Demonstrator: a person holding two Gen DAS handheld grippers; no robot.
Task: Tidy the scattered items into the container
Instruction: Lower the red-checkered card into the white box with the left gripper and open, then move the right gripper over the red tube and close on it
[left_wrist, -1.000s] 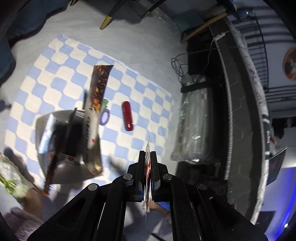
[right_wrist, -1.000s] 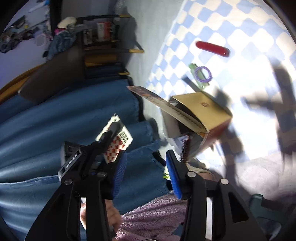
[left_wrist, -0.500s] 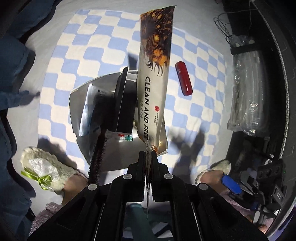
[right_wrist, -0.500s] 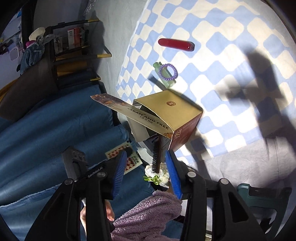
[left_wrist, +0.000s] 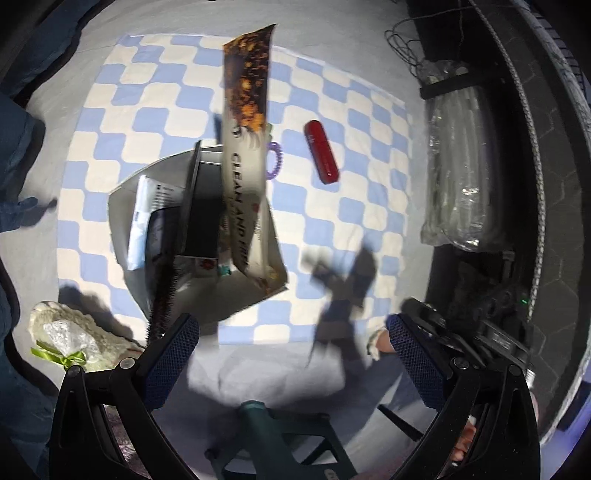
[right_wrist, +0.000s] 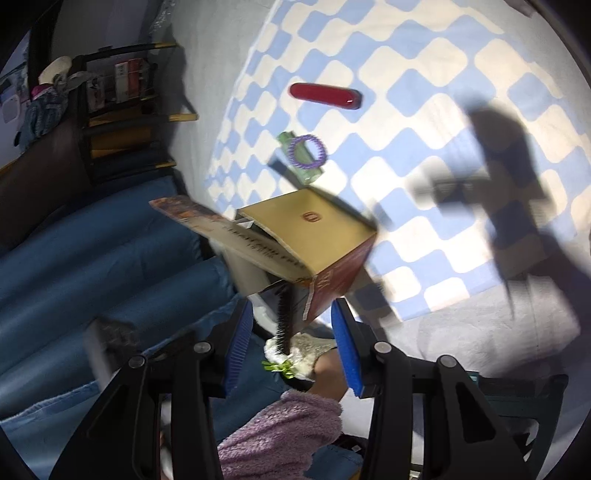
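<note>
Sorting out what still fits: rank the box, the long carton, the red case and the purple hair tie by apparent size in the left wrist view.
1. box
2. long carton, nearer the camera, so unsure against the box
3. red case
4. purple hair tie

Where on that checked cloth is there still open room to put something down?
The widest bare stretch of the checked cloth lies left of and behind the box. Another runs right of the red case and toward the near edge, in shadow. It is crowded between the box and the red case, where the purple hair tie lies on a green bottle.
</note>
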